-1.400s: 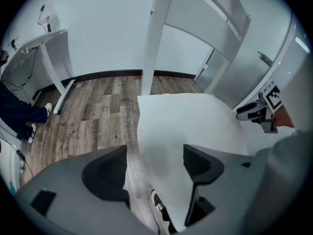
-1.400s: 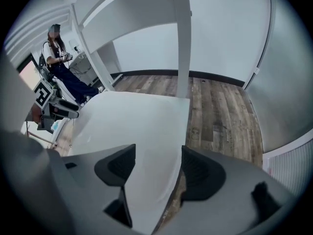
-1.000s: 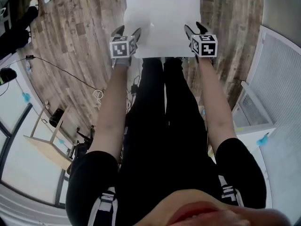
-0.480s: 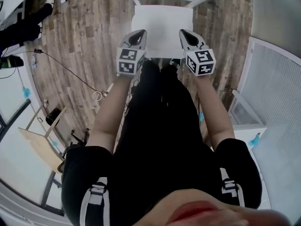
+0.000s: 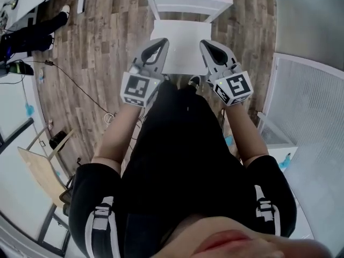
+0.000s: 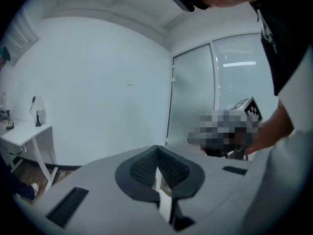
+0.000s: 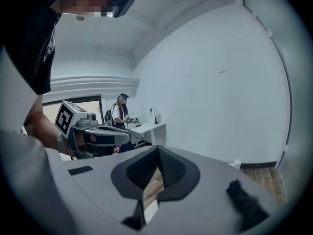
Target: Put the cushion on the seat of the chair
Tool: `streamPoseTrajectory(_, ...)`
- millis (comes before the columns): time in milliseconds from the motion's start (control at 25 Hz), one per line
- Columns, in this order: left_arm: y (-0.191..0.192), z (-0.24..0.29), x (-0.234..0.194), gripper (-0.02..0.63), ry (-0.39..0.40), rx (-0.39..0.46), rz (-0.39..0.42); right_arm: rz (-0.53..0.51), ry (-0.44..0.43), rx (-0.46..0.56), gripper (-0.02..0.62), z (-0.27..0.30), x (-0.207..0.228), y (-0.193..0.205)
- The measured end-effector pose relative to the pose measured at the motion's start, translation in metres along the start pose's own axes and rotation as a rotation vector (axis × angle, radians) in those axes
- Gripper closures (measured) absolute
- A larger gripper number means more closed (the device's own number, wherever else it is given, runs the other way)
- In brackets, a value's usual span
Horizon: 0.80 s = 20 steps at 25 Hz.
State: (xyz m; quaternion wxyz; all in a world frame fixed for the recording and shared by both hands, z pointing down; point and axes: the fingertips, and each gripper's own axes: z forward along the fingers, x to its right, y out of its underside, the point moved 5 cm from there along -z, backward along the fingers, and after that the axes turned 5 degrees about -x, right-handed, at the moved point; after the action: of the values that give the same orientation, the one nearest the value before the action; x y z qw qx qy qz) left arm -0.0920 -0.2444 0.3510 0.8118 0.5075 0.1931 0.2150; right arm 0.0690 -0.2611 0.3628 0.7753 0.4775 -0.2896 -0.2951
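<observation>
Grey left gripper (image 5: 160,41) and right gripper (image 5: 205,43), both closed and empty, hover side by side over the cushion (image 5: 180,36).

I see a white cushion (image 5: 180,55) on a white chair (image 5: 188,3), over a floor (image 5: 107,42) of brown and grey wood-grain planks. My left gripper (image 5: 160,40) and right gripper (image 5: 205,42) are light grey, each with a black-and-white square-patterned cube (image 5: 136,88). Their fingers (image 6: 144,168) are dark grey with a fine mesh pattern. The person's trousers (image 5: 177,144) are black.
</observation>
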Motion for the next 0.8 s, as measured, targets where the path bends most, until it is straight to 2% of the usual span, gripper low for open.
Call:
streamPoseTrajectory(200,-0.057,-0.028,0.021,0.595,0.042,0.101,0.008,-0.077,-0.017,0.103,0.580,-0.037,-0.021,-0.059)
streamPoseTrajectory(360,-0.091,-0.044,0.033,0.595,0.049,0.168,0.067,-0.111,-0.035,0.160,0.580,-0.059,-0.032,-0.091)
streamPoseTrajectory(520,-0.111,-0.057,0.042,0.595,0.065,0.234,0.089,-0.130,-0.031,0.197,0.580,-0.071,-0.039,-0.113)
streamPoseTrajectory(800,-0.122,-0.063,0.041,0.595,0.061,0.247,0.091,-0.180,-0.016,0.216,0.580,-0.078,-0.045,-0.126)
